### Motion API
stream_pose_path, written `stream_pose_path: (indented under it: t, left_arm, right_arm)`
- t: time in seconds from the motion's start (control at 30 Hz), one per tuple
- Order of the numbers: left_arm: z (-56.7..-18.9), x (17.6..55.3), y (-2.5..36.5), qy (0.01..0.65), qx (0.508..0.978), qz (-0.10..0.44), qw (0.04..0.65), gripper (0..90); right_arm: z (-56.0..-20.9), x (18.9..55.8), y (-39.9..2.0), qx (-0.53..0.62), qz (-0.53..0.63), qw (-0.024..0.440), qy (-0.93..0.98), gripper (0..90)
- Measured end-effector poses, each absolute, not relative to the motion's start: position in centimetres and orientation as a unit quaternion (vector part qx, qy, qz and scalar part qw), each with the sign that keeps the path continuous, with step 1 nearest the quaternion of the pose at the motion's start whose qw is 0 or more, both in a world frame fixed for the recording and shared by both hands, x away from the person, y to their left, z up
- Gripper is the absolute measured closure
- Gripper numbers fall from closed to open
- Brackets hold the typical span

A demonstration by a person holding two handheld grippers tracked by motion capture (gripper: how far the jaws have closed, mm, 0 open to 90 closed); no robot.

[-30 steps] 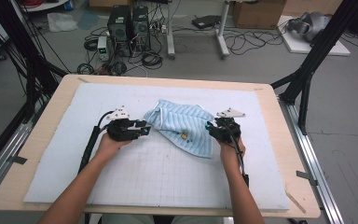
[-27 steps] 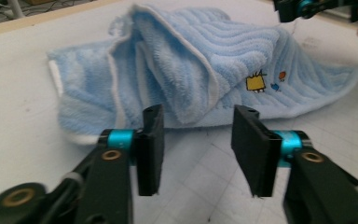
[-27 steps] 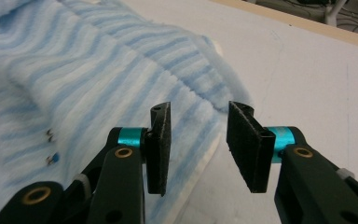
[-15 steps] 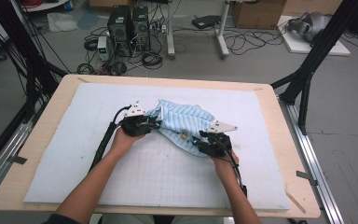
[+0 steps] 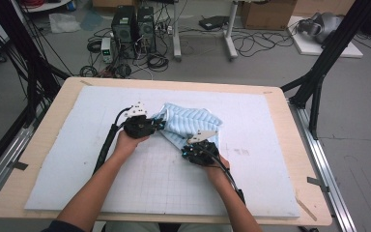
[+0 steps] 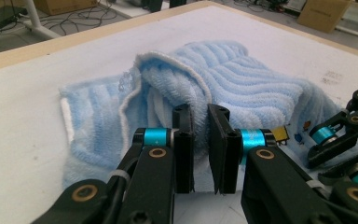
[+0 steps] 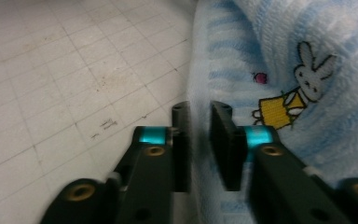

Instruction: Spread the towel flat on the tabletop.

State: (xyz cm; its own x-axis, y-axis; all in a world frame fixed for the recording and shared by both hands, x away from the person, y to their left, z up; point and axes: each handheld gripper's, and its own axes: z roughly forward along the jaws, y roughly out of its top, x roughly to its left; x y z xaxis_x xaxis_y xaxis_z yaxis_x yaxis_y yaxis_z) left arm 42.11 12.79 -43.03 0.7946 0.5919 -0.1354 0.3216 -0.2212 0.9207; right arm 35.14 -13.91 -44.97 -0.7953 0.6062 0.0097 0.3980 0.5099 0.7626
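Towel: lying crumpled in a heap on the far middle of the white grid mat [image 5: 270, 169], blue stripes up – towel [image 5: 189, 122] bunched between both hands.
Left gripper: left gripper [image 6: 200, 109] sitting at the heap's left side, jaws having just been closing, now almost together and pinching a thick fold with a white hem.
Right gripper: right gripper [image 7: 199, 108] coming in at the near edge, jaws having just been snapping in, now pressed onto the thin hem beside the rabbit print [image 7: 307, 70].
Doing it well: holding both pinches firm, lifting a little before pulling apart, keeping the hem taut so the layers are shaking loose rather than dragging across the mat.
Watching for: possibly grabbing more than one layer on the left, judging by the thickness of that fold; gripping only the very border on the right, so risking a slip.
Around: nothing else resting on the table [image 5: 299, 121]; computer towers [image 5: 133, 26] and loose cables [image 5: 251, 46] sitting on the floor beyond, black frame legs [image 5: 319, 72] standing at the right.
In the way: nothing blocking the spread; just minding the trailing gripper cables near the forearms.
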Motion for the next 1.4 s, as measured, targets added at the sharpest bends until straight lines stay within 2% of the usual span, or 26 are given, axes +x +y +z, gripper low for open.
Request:
stream_pose_path:
  t: [0.13, 0.33, 0.6, 0.67, 0.73, 0.83, 0.87, 0.9, 0.97, 1.03, 1.1, 1.17, 1.2, 1.23, 1.3, 1.4]
  left_arm:
    - [-42.7, 42.3, 13.7, 0.309, 0.763, 0.119, 0.555, 80.6]
    - [-42.3, 42.4, 15.0, 0.326, 0.756, 0.119, 0.555, 80.6]
    - [-42.4, 42.7, 16.1, 0.353, 0.748, 0.126, 0.547, 82.4]
    - [-42.6, 42.6, 16.1, 0.353, 0.752, 0.126, 0.542, 80.9]
    - [-42.9, 42.5, 16.3, 0.357, 0.756, 0.119, 0.536, 74.9]
    - [-43.3, 42.0, 16.9, 0.369, 0.754, 0.119, 0.531, 61.6]
    - [-43.4, 41.8, 17.1, 0.371, 0.752, 0.119, 0.532, 59.4]
    - [-43.5, 41.6, 17.5, 0.373, 0.751, 0.119, 0.532, 57.8]
    - [-43.6, 41.2, 18.2, 0.379, 0.749, 0.115, 0.531, 53.7]
    - [-43.8, 40.7, 18.9, 0.381, 0.747, 0.115, 0.533, 52.8]
    - [-43.9, 40.4, 19.2, 0.384, 0.747, 0.112, 0.532, 51.9]
    - [-44.1, 40.1, 19.4, 0.381, 0.75, 0.11, 0.53, 51.8]
    - [-44.1, 40.0, 19.4, 0.38, 0.751, 0.108, 0.529, 51.8]
    - [-44.2, 39.9, 19.3, 0.375, 0.754, 0.105, 0.528, 51.9]
    - [-44.2, 39.6, 19.1, 0.368, 0.762, 0.104, 0.523, 52.1]
    - [-44.2, 39.4, 18.6, 0.356, 0.772, 0.1, 0.517, 54.0]
  right_arm:
    - [-44.8, 34.9, -14.1, 0.281, 0.406, 0.091, 0.865, 86.4]
    - [-44.8, 33.1, -13.2, 0.206, 0.414, 0.021, 0.886, 86.4]
    - [-44.7, 30.8, -12.3, 0.127, 0.41, -0.027, 0.903, 86.4]
    - [-44.6, 30.7, -12.5, 0.126, 0.413, -0.028, 0.902, 82.8]
    - [-44.2, 31.0, -13.1, 0.148, 0.434, -0.028, 0.888, 71.0]
    - [-43.4, 31.6, -14.7, 0.191, 0.467, -0.005, 0.863, 59.4]
    - [-43.1, 32.0, -15.5, 0.217, 0.475, 0.022, 0.853, 57.4]
    - [-42.9, 32.2, -16.0, 0.235, 0.474, 0.04, 0.848, 54.6]
    - [-43.0, 33.1, -17.0, 0.288, 0.452, 0.105, 0.838, 51.0]
    - [-43.3, 33.7, -17.4, 0.32, 0.436, 0.138, 0.83, 49.2]
    - [-43.7, 34.6, -17.3, 0.341, 0.422, 0.151, 0.826, 47.0]
    - [-44.1, 35.5, -16.6, 0.35, 0.391, 0.167, 0.835, 49.1]
    - [-44.3, 35.8, -16.4, 0.35, 0.379, 0.171, 0.84, 55.2]
    - [-44.6, 36.1, -16.3, 0.353, 0.366, 0.168, 0.845, 62.6]
    - [-44.6, 36.4, -16.6, 0.354, 0.374, 0.156, 0.843, 84.6]
    - [-44.5, 36.5, -17.1, 0.368, 0.355, 0.178, 0.841, 86.6]
